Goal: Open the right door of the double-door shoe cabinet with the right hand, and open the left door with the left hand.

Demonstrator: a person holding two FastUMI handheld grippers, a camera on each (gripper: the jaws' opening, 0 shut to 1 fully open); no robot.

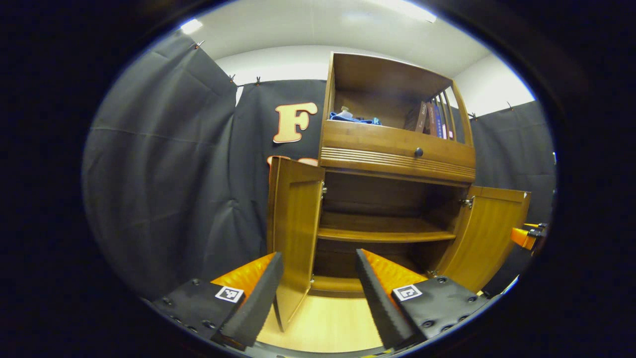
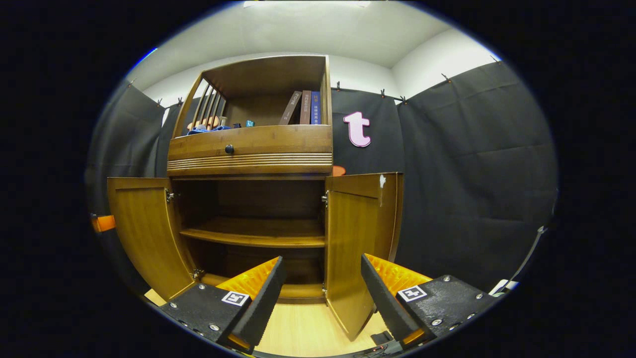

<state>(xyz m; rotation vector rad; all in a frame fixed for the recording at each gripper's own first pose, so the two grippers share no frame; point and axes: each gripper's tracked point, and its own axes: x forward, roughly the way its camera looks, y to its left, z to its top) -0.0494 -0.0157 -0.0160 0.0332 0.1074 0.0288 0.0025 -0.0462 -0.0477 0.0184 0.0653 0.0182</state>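
The brown wooden shoe cabinet (image 1: pixel 397 149) (image 2: pixel 251 149) stands with both lower doors swung wide. In the left gripper view its left door (image 1: pixel 293 238) juts toward me, its free edge between my fingers, untouched. My left gripper (image 1: pixel 318 293) is open. The right door (image 1: pixel 489 238) stands open at the far side, and part of the other gripper (image 1: pixel 526 236) peeks past it. In the right gripper view the right door (image 2: pixel 355 243) reaches down between my fingers, and my right gripper (image 2: pixel 323 296) is open. The left door (image 2: pixel 146 233) is open too.
Inside, a shelf (image 1: pixel 382 233) (image 2: pixel 253 237) is bare. The upper compartment holds books (image 2: pixel 303 107) and a blue cloth (image 1: pixel 355 119); below it is a drawer with a dark knob (image 2: pixel 229 148). Black cloth walls surround the cabinet. The floor (image 1: pixel 328 323) is light wood.
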